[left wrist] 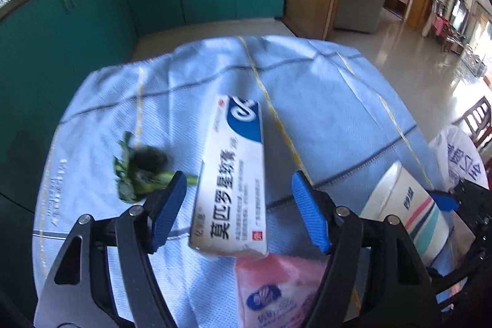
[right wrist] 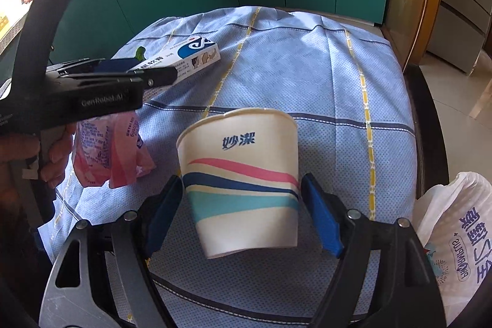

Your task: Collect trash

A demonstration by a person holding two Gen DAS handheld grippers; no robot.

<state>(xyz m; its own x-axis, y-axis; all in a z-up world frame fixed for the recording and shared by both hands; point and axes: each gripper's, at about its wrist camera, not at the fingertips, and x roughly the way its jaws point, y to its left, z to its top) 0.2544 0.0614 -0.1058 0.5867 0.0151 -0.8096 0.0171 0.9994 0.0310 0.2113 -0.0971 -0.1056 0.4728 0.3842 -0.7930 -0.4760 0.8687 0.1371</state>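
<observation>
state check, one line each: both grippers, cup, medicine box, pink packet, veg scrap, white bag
left gripper: open, astride the medicine box, pads clear.
right gripper: open, astride the paper cup; contact unclear.
paper cup: tipped, rim pointing away, apparently empty.
medicine box: flat on the cloth, closed.
pink packet: crumpled, on the cloth.
vegetable scrap: loose on the cloth.
white plastic bag: at the table edge.
</observation>
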